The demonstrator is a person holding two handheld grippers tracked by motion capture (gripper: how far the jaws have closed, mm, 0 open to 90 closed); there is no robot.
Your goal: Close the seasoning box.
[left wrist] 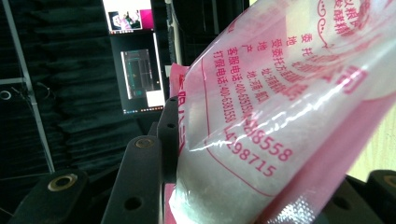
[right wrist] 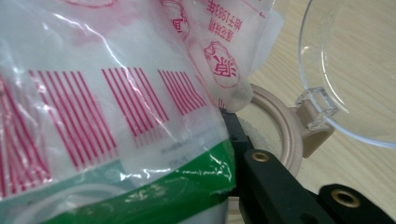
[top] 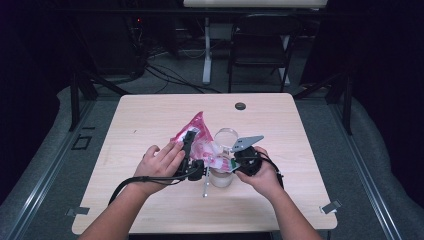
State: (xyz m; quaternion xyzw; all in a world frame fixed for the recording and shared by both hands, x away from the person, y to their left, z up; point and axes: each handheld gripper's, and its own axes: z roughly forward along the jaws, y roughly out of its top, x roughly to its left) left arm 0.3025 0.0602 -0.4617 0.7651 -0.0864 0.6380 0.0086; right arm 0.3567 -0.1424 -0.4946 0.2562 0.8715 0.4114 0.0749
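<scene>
A pink-printed plastic bag [top: 200, 140] of white powder is held tilted between both grippers over a clear jar [top: 221, 178]. The jar's hinged clear lid [top: 226, 136] stands open behind it. My left gripper [top: 190, 142] is shut on the bag's upper left part; in the left gripper view the bag [left wrist: 280, 121] is pinched against a black finger [left wrist: 154, 172]. My right gripper [top: 231, 164] is shut on the bag's lower end by its green band [right wrist: 154, 196]. Just past the right gripper's finger [right wrist: 271, 186], an open corner of the bag hangs over the jar's beige rim [right wrist: 287, 135], with the lid [right wrist: 355, 70] behind.
The light wooden table [top: 150, 115] carries a small black round disc [top: 240, 106] near its far edge. A thin metal stick [top: 205, 187] lies left of the jar. A dark chair [top: 260, 45] and a desk leg stand on the floor beyond the table.
</scene>
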